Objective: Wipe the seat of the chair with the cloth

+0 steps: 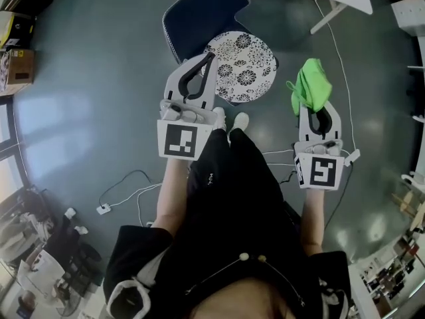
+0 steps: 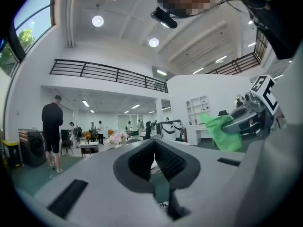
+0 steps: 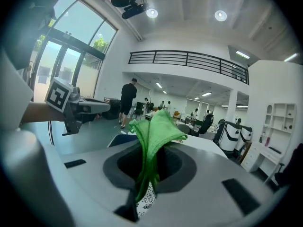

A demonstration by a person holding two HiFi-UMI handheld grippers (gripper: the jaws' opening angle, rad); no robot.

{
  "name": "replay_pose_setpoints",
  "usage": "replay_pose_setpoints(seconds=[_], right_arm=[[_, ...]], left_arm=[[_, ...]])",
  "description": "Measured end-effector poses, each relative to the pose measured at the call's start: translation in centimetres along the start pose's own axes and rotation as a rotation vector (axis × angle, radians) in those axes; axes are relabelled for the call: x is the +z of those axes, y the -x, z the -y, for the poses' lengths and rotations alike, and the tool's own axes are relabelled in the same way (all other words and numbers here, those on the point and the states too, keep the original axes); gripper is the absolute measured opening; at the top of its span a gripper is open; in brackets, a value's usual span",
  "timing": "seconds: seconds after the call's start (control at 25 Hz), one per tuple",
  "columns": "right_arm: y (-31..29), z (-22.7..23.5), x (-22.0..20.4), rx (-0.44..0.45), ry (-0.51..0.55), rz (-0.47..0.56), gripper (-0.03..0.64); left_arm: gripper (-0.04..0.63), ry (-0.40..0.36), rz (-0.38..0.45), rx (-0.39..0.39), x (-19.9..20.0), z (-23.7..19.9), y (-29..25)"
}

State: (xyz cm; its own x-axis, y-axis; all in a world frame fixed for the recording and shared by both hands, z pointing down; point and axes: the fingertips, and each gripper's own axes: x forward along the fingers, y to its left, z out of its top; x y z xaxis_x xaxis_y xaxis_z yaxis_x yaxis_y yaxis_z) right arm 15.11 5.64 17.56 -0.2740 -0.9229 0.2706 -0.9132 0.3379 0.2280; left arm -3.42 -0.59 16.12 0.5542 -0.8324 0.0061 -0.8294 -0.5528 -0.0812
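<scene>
The right gripper (image 1: pixel 317 113) pinches the green cloth (image 1: pixel 311 88) just right of the chair seat (image 1: pixel 246 68). The left gripper (image 1: pixel 204 62), closed and empty, hovers over the seat's left edge. I'd lower the cloth flat onto the seat and sweep across.

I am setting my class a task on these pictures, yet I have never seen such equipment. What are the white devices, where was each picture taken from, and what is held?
There is no robot: a person holds a tool with two jaws in each hand. The head view looks down from a camera on the person's head; each gripper view comes from a camera riding on that tool. The left hand-held gripper has its jaws together, empty. The right hand-held gripper is shut on a green cloth. On the floor ahead stands a chair with a flower-patterned seat; the cloth does not touch it.
</scene>
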Motion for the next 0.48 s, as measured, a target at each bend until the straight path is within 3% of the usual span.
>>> replay_pose_setpoints(seconds=[0.16,0.28,0.48], right_arm=[[-1.0,3.3,-2.2,0.025,-0.02,-0.089,0.051],[-0.8,3.2,-2.7,0.105,-0.027,-0.128,0.051],[-6.1,0.7,-3.5,0.269,0.146,-0.174,0.051]], left_arm=[[0.006,0.022,-0.039,0.026,-2.2,-0.5,-2.6],[0.006,0.034,-0.064,0.041,-3.7,-0.9,-2.7],[0.006,0.044,-0.097,0.052,-6.4,-2.7,-3.2]])
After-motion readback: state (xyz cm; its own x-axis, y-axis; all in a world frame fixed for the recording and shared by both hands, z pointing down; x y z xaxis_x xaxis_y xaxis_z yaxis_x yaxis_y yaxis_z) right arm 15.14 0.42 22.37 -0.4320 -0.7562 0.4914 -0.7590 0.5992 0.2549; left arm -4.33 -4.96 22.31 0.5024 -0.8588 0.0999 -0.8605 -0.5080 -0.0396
